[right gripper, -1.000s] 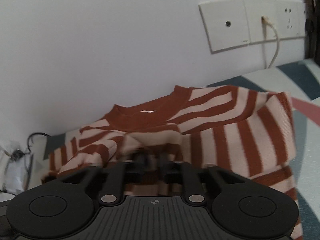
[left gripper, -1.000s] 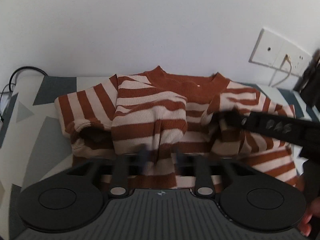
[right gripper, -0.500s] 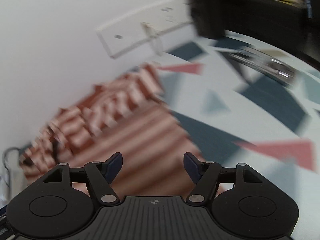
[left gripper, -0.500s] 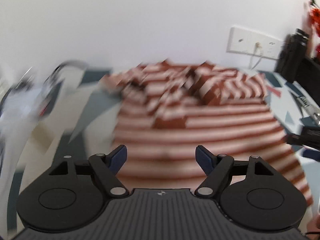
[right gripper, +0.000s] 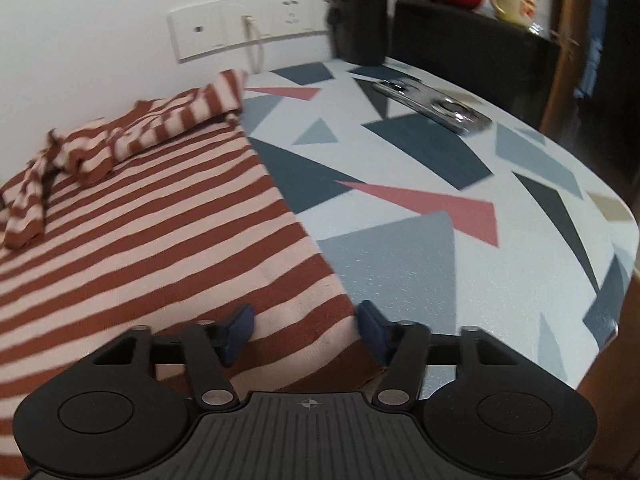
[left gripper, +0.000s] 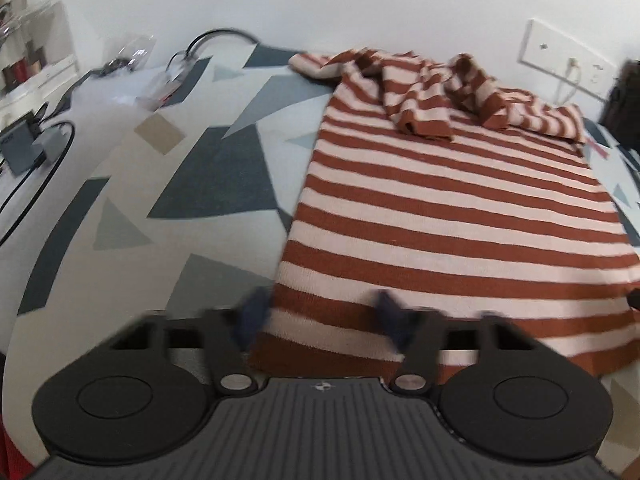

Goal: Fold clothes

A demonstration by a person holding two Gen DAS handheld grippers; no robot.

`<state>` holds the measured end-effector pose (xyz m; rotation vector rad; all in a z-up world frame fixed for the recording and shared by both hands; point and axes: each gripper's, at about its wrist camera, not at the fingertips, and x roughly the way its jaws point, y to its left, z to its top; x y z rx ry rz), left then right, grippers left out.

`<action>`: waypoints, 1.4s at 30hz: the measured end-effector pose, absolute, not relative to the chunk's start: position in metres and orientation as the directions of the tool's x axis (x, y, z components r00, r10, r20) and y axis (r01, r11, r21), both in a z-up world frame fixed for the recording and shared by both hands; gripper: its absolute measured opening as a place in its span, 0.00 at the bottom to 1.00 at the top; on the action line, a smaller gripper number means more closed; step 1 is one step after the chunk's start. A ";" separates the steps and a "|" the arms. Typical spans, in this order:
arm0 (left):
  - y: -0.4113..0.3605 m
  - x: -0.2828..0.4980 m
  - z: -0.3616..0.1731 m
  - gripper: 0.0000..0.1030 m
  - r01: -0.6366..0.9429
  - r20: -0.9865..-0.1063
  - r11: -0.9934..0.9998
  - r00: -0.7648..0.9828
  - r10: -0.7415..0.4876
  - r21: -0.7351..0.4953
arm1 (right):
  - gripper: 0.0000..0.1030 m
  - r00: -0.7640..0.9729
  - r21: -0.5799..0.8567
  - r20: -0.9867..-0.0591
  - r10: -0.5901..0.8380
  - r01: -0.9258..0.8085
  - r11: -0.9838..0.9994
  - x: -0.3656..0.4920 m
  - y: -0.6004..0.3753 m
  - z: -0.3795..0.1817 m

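With both sleeves laid inward on the striped sweater (left gripper: pixel 452 208) lying flat on the patterned surface (right gripper: pixel 440 216), each hand-held gripper, left (left gripper: pixel 320 316) and right (right gripper: pixel 305 330), gapes released over a hem corner; pinching both corners evenly should keep the fold square.

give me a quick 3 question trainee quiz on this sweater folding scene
1. True or false: the left gripper is clamped shut on the striped sweater.
2. Which part of the sweater does the right gripper straddle? A) collar B) the near hem corner C) a sleeve cuff
3. Fill in: both sleeves lie folded across the sweater's ___ end.

Key: 1 false, its jaws are open. 2 B. 3 far.
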<state>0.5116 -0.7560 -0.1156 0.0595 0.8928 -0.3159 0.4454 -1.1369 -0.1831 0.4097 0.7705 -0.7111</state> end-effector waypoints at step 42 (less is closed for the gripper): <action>-0.791 0.518 -0.015 0.67 0.472 -0.704 0.876 0.590 -0.395 -0.095 | 0.44 0.831 0.344 -0.460 -0.312 0.491 0.800 0.483 -1.147 -0.024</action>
